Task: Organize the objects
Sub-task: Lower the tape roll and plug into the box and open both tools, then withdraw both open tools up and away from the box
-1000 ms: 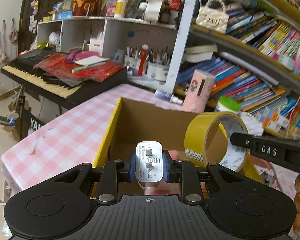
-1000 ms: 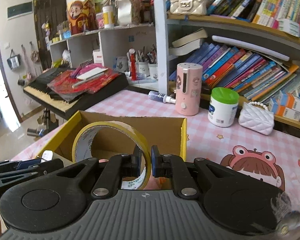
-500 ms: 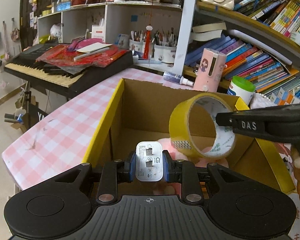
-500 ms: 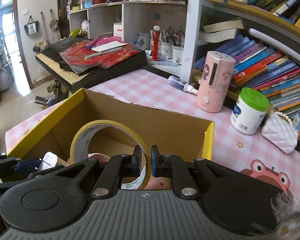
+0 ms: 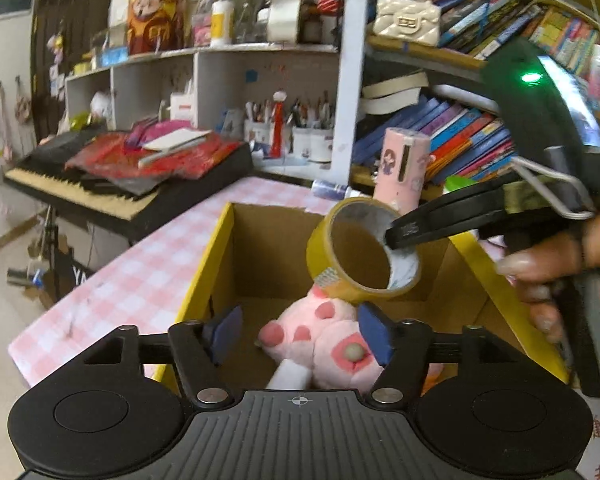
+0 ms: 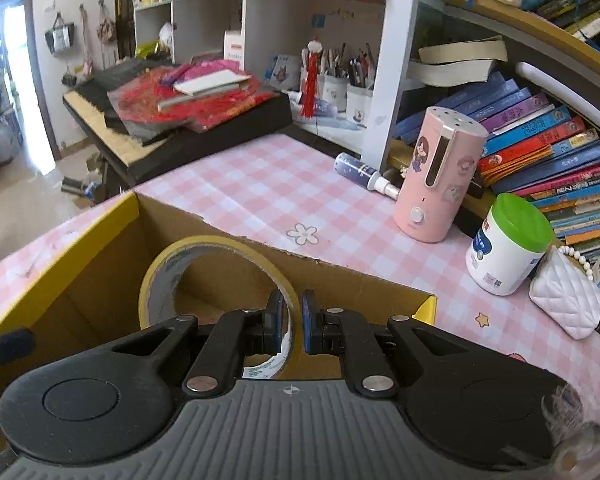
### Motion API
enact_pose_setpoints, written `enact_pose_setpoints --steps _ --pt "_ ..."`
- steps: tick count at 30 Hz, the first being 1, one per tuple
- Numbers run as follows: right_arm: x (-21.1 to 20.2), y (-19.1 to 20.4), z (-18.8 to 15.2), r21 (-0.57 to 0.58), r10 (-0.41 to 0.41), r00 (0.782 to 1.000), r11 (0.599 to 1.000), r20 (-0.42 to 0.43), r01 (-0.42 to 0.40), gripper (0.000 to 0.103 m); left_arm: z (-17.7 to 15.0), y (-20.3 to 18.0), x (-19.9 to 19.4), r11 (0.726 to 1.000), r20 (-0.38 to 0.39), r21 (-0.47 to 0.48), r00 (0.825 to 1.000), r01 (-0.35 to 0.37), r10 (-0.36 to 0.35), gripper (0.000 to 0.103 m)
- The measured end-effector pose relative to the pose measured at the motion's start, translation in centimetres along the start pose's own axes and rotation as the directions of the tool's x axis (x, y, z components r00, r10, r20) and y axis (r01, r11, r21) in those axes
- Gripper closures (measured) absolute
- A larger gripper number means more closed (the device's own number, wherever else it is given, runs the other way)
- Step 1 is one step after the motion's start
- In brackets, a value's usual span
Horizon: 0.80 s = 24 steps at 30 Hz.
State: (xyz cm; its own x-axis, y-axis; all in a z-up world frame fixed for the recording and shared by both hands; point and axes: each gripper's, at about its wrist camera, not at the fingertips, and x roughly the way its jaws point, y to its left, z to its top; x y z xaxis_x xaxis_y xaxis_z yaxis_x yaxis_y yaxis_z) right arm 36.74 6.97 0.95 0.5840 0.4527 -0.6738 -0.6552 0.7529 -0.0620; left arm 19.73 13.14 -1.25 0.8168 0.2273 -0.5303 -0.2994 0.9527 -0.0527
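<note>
The left gripper (image 5: 298,334) hangs over the cardboard box (image 5: 256,256), its blue pads spread wide and empty — a pink plush toy (image 5: 328,340) lies below. The right gripper (image 6: 291,326) reaches in level, pinching the yellow tape roll's (image 6: 204,256) wall above the box.

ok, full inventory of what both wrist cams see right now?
cardboard box: 1, brown with yellow edges, on the checked table
tape roll: 1, yellow, over the box
plush toy: 1, pink, in the box
white plug: 1, in the box beside the toy
pink canister: 1, on the table
jar: 1, white, green lid
white purse: 1, beside the jar
left gripper: jaws open
right gripper: jaws shut on the tape roll
</note>
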Motion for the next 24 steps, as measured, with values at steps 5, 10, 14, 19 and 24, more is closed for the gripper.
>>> enact_pose_setpoints --steps 5,10,14,19,24 --pt "0.7 0.2 0.7 -0.008 -0.003 1.0 1.0 -0.013 0.003 0.094 -0.1 -0.1 -0.6 1.0 0.014 0.012 1.0 0.005 -0.005 0.025" --pt "1.2 1.2 1.2 -0.048 -0.002 1.0 0.999 -0.029 0.0 0.094 -0.1 0.2 -1.2 1.0 0.024 0.004 1.0 0.003 -0.003 0.019" --pt "2.2 1.7 1.0 -0.075 -0.023 0.996 0.997 -0.083 0.017 0.091 -0.2 0.6 -1.5 1.0 0.029 -0.007 1.0 -0.008 0.008 0.017" --pt "3.0 1.6 0.2 -0.073 -0.051 0.987 0.997 -0.153 0.041 0.081 -0.3 1.3 -2.0 0.999 0.034 -0.032 0.999 -0.026 0.027 0.014" --pt "1.8 1.3 -0.2 -0.065 -0.065 0.988 0.996 -0.139 0.057 0.063 -0.5 1.7 -2.9 0.998 0.047 -0.056 0.998 -0.028 0.031 0.01"
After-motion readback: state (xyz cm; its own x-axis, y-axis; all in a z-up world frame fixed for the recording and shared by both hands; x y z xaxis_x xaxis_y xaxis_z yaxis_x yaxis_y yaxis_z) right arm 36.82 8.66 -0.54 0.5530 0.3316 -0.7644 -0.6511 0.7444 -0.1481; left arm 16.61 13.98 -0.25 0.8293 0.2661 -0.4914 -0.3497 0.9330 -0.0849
